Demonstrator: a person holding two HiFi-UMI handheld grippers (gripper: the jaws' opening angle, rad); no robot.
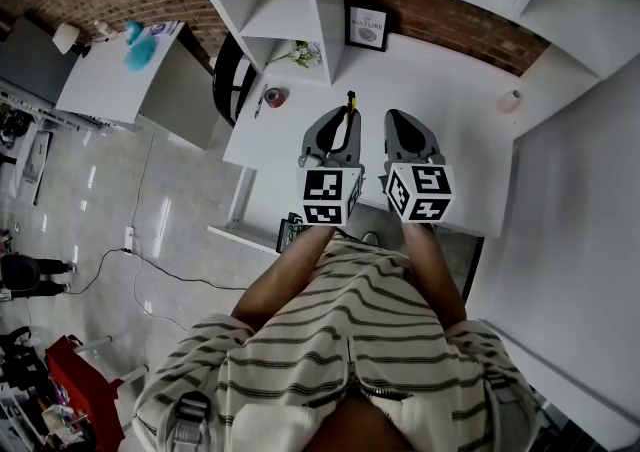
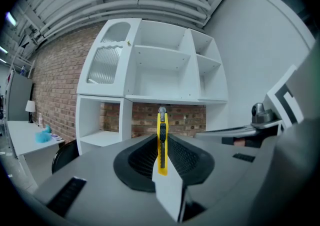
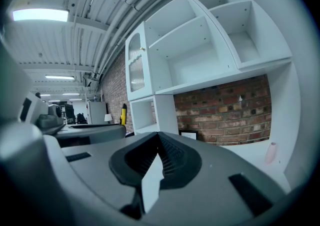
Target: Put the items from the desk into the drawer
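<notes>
Pinching yellow utility knife upright betw. L gripper fingers, above white surface, prob. ready for carry to drawer. R gripper fingers pressed together, empty, alongside. Small red item & pink item remain on surface.

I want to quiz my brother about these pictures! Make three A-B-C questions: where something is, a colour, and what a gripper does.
1. Where is the framed picture? A on the floor; B at the back of the desk, by the brick wall; C in a gripper.
2. What colour is the utility knife? A yellow; B green; C purple.
3. The right gripper is: A wide open; B shut on a cup; C shut, empty.
Answers: B, it stands beside the bricks; A, its yellow body shows in the left gripper; C, its jaws meet with nothing between.
</notes>
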